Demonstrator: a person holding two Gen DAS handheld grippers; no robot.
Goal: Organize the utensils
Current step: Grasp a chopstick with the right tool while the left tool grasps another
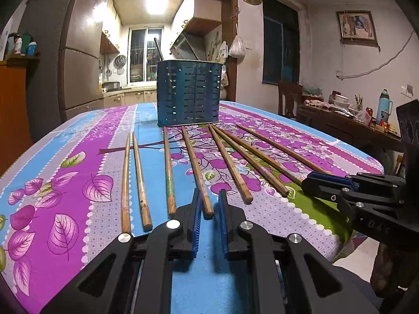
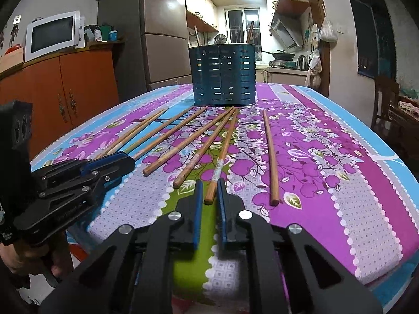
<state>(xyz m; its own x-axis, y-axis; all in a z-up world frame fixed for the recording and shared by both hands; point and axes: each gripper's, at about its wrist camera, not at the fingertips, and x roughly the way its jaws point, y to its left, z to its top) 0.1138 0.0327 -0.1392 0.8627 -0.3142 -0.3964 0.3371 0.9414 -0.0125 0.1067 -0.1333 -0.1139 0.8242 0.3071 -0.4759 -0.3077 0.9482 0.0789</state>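
Several wooden chopsticks (image 1: 196, 167) lie fanned on the floral tablecloth in front of a blue slotted utensil holder (image 1: 188, 93), also in the right wrist view (image 2: 224, 74), with a chopstick or two standing inside. My left gripper (image 1: 209, 196) is open, its fingers on either side of the near end of one chopstick (image 1: 201, 183). My right gripper (image 2: 209, 185) is open around the near end of another chopstick (image 2: 222, 157). Each gripper shows in the other's view: the right gripper (image 1: 311, 179) and the left gripper (image 2: 125, 161).
The table (image 2: 340, 183) drops off at its near edge below both grippers. An orange cabinet (image 2: 65, 91) with a microwave stands at left, a fridge (image 2: 159, 31) behind it. A cluttered side table (image 1: 348, 120) and a chair (image 1: 288, 96) stand at right.
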